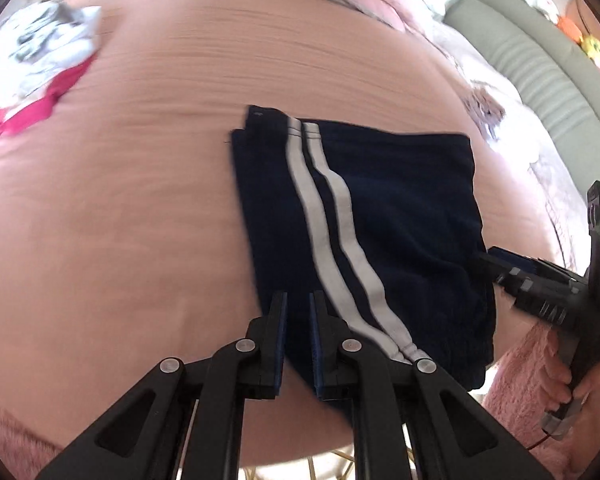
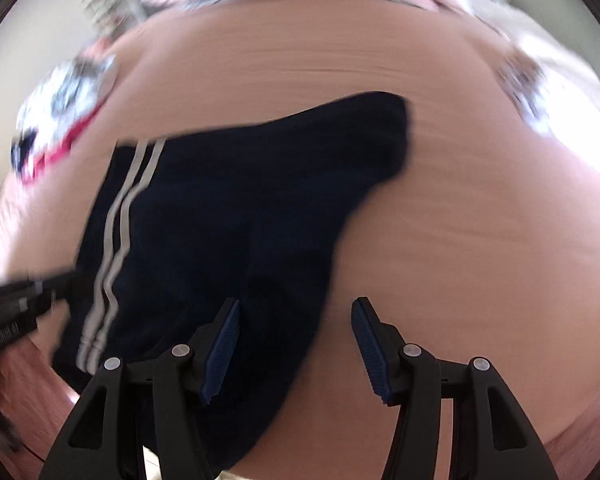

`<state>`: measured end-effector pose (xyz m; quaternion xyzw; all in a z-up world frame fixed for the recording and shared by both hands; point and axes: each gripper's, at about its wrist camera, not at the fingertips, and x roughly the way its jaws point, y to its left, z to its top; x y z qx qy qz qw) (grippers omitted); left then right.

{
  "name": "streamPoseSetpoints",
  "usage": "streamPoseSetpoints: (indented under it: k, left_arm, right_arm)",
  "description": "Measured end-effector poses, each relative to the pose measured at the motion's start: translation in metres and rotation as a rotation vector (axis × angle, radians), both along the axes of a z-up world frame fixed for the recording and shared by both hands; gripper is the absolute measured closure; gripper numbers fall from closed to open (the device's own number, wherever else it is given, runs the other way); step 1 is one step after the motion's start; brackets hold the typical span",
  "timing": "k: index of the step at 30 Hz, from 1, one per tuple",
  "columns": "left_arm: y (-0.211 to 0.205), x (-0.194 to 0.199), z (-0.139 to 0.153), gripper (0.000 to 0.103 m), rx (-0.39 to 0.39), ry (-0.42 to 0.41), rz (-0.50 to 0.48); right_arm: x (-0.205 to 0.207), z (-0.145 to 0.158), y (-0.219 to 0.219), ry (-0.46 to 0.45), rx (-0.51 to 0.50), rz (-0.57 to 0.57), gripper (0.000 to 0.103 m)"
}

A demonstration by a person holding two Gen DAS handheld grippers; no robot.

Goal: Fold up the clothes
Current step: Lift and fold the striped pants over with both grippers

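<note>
shorts (image 1: 380, 220): navy pair with two white side stripes, lying folded in half on the pink bed (image 1: 140, 200), down near the front edge where I can reach them. The waistband end hangs toward that edge, the hem end points up the bed.

left gripper (image 1: 298, 304): my fingers are nearly together, with a narrow gap, right over the waistband end beside the stripes. It looks like cloth sits in that gap, but I can't tell if I'm actually pinching it or just hovering. I'm there because that corner is what I'd lift for the next fold.

right gripper (image 2: 296, 312): jaws spread wide, holding nothing. My left finger is over the navy cloth and the right one over bare sheet, so I'm straddling the shorts' right edge. The left view shows its tip right at that edge, so I guess it's lining up to grab.

why both low: I reckon two grips on the near end let me carry it up over the hem end evenly, without the layers sliding.

blur: the right view is smeared, so don't trust fine detail there.

other clothes (image 1: 40, 60): a white and pink printed pile sits at the far left of the bed, well apart from the shorts.

progress: my guess is one fold is done and one is to go.
</note>
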<state>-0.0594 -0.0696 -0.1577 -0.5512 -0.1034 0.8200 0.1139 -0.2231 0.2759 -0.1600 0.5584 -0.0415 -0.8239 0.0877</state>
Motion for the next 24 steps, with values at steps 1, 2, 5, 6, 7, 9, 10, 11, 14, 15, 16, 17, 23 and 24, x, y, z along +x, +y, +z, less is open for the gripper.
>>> streamPoseSetpoints:
  k: [1,2,5,6,7,9,10,11,14,15,16,17,23,24]
  left_arm:
    - [0.003,0.003,0.005,0.094,0.022,0.021,-0.02]
    - [0.005,0.006,0.009,0.094,0.044,0.041,-0.039]
    - [0.026,0.011,0.011,0.094,0.034,0.068,-0.124]
    - [0.033,0.012,0.008,0.094,-0.005,0.062,-0.133]
    - [0.038,0.013,0.004,0.094,-0.038,0.054,-0.139]
    - [0.04,0.017,-0.004,0.094,-0.072,0.021,-0.139]
    - [0.038,0.02,-0.007,0.094,-0.077,0.008,-0.135]
    - [0.036,0.024,-0.01,0.094,-0.083,-0.006,-0.131]
    - [0.03,0.03,-0.011,0.094,-0.076,-0.02,-0.122]
    - [0.03,0.031,-0.008,0.094,-0.084,-0.02,-0.122]
    - [0.029,0.031,-0.005,0.093,-0.09,-0.014,-0.118]
    - [0.026,0.032,-0.001,0.094,-0.088,0.004,-0.108]
    - [0.029,0.031,0.019,0.094,-0.069,0.093,-0.142]
    - [0.032,0.03,0.013,0.094,-0.082,0.074,-0.15]
  right_arm:
    - [-0.001,0.006,0.002,0.015,-0.024,-0.01,0.047]
    - [-0.002,0.011,-0.001,0.033,-0.026,0.008,0.046]
    - [-0.002,0.015,-0.02,0.059,0.012,0.092,0.046]
    - [0.002,0.01,-0.027,0.047,0.018,0.11,0.046]
    - [0.005,0.004,-0.032,0.029,0.024,0.124,0.046]
    - [0.013,-0.007,-0.034,0.017,0.057,0.149,0.046]
    - [0.017,-0.012,-0.035,0.013,0.076,0.162,0.046]
    - [0.02,-0.014,-0.034,0.014,0.082,0.171,0.046]
    - [0.025,-0.012,-0.025,0.002,0.028,0.178,0.046]
    - [0.031,-0.014,-0.024,-0.001,0.018,0.183,0.046]
    - [0.037,-0.014,-0.023,0.0,0.015,0.19,0.046]
    - [0.043,-0.011,-0.022,0.008,0.009,0.197,0.046]
    - [0.077,0.015,-0.03,0.097,-0.073,0.262,0.046]
    - [0.08,0.014,-0.035,0.099,-0.049,0.283,0.046]
